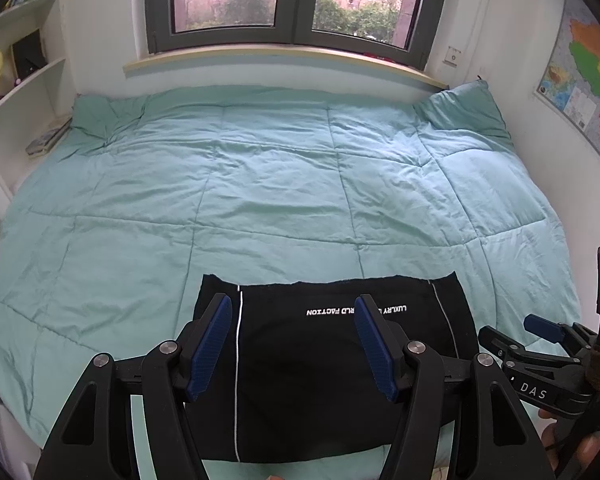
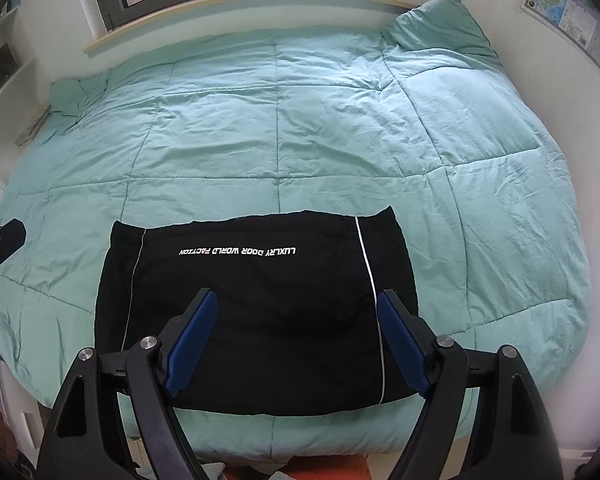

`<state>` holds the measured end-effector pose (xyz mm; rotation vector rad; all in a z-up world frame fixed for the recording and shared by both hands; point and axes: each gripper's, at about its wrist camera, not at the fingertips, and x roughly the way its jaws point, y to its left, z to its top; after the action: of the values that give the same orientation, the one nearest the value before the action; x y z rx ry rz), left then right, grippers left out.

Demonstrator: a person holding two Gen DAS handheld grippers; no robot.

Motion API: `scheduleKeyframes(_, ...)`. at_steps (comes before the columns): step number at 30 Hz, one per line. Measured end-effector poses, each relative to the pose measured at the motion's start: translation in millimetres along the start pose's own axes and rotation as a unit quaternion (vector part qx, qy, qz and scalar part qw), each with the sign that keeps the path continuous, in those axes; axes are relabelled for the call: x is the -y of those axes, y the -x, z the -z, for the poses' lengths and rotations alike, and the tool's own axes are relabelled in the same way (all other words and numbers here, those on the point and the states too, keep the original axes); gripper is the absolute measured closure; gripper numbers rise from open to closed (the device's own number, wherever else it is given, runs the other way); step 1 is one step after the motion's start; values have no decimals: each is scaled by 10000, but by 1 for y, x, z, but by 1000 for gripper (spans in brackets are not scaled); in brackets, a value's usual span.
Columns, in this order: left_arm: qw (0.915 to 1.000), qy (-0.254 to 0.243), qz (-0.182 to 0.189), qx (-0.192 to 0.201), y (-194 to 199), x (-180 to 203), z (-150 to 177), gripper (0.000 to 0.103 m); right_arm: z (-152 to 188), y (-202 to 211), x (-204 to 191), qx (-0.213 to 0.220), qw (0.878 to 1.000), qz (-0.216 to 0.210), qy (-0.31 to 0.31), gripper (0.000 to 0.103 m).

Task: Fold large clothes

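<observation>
On the near part of the bed, over the pale green quilted cover (image 2: 300, 128), lies the black fabric garment with thin white stripes and white lettering (image 2: 260, 300), already folded into a flat rectangle. It looks soft, light and rather smooth, so I think it may slide and lose its shape if it is lifted from one point only; the two near corners or the side edges seem the best places to pinch it. The left hand-held gripper (image 1: 294, 344) hovers above it with its blue pads spread apart and nothing between them, and the right hand-held gripper (image 2: 296, 340) is equally wide and empty. The near edge of the garment is partly covered by the gripper frames, and how many layers are folded underneath I cannot tell.
</observation>
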<state>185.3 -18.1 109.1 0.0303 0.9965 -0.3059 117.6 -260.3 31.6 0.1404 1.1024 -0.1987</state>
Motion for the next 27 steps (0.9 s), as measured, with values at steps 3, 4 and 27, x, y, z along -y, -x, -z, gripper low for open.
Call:
scheduleKeyframes(3,10000,-16,41,-19,1,0,0,37,-1,-2,2,-47,10000,-83,-4,20)
scheduleKeyframes(4,10000,-24,36,-13,1,0,0,37,-1,-3,2,-58,9999,-91,-6,20)
scheduleKeyframes(27,9995,-192,-248,-80,-2,7,7,37,9,-10,6,-187,9998,-105,-13,20)
